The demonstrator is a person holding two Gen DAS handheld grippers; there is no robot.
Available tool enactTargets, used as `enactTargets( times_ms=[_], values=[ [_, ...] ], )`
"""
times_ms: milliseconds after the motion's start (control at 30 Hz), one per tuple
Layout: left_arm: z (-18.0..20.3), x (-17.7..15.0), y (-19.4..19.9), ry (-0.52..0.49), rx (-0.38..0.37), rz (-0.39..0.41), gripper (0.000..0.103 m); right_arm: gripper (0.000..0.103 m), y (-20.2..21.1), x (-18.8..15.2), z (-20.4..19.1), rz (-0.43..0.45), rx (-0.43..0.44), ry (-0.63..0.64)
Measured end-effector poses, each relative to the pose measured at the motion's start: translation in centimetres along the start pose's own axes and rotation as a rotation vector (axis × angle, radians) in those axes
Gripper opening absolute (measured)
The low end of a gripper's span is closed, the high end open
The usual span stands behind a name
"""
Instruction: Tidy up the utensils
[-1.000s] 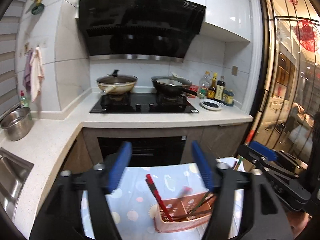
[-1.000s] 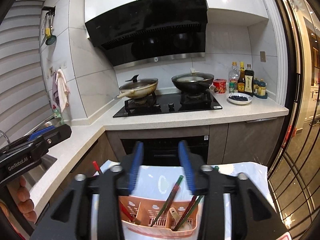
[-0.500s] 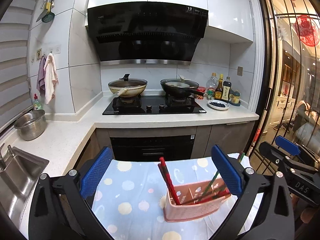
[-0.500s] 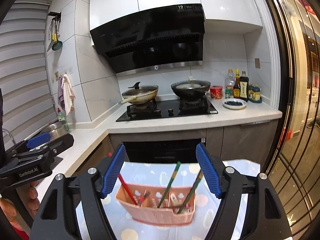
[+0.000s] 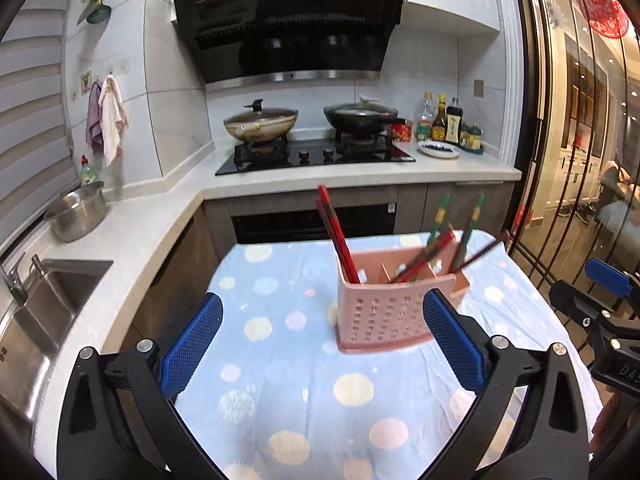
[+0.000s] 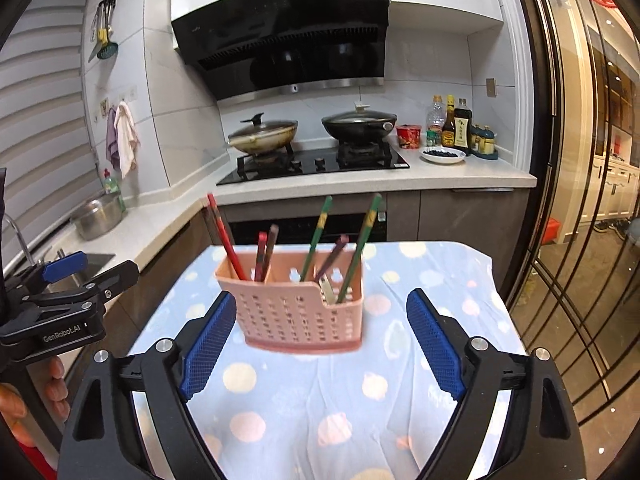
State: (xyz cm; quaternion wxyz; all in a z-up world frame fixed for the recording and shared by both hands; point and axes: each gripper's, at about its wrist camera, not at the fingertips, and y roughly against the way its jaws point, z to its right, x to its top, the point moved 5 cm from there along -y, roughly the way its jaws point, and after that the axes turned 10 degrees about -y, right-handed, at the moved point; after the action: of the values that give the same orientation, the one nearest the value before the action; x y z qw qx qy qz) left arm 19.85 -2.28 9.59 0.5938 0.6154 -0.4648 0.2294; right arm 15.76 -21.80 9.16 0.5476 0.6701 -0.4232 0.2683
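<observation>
A pink perforated utensil caddy (image 5: 384,314) (image 6: 300,314) stands upright on a blue polka-dot cloth (image 5: 280,380) (image 6: 304,404). Red chopsticks (image 5: 338,236) (image 6: 226,238) lean in its left compartment. Green-topped chopsticks (image 5: 440,216) (image 6: 318,236) and dark ones stand in the other compartments. My left gripper (image 5: 322,346) is open and empty, held back from the caddy. My right gripper (image 6: 320,346) is open and empty, just short of the caddy. Each gripper shows at the edge of the other's view.
Behind the cloth-covered table runs an L-shaped counter with a gas hob (image 5: 316,156), two lidded woks, sauce bottles (image 5: 448,124) and a small dish. A steel pot (image 5: 76,212) and a sink (image 5: 44,312) sit at the left. A glass sliding door (image 6: 580,200) is at the right.
Both grippers have opened wide and pulled back and upward from the caddy. The caddy now shows whole, standing on the cloth.
</observation>
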Motion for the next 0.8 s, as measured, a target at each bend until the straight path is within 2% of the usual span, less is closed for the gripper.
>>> enactTargets(
  times_ms=[167,300,500,600,667,800],
  values=[
    [1.0,-2.5,0.6,-0.006,0.021,-0.021,0.096,0.084,0.5,-2.6,0.5,-0.041,-0.029,0.018],
    [1.8,-4.0,0.8,-0.025,0.044,-0.044,0.096,0.085,0.7,-4.3,1.0,-0.077,-0.014,-0.005],
    [2.1,-5.6,1.4,0.004,0.027,-0.070,0.096,0.085,1.3,-5.6,1.4,-0.088,-0.018,-0.024],
    [2.2,-6.3,1.5,0.000,0.032,-0.083,0.096,0.088,1.8,-6.0,1.2,-0.068,-0.044,0.000],
    [2.4,-6.8,1.5,0.001,0.033,-0.095,0.096,0.097,2.1,-6.4,1.1,-0.068,-0.047,0.012],
    [2.4,-7.5,1.6,0.008,0.030,-0.115,0.096,0.097,2.2,-7.0,1.1,-0.081,-0.054,0.020]
  ],
)
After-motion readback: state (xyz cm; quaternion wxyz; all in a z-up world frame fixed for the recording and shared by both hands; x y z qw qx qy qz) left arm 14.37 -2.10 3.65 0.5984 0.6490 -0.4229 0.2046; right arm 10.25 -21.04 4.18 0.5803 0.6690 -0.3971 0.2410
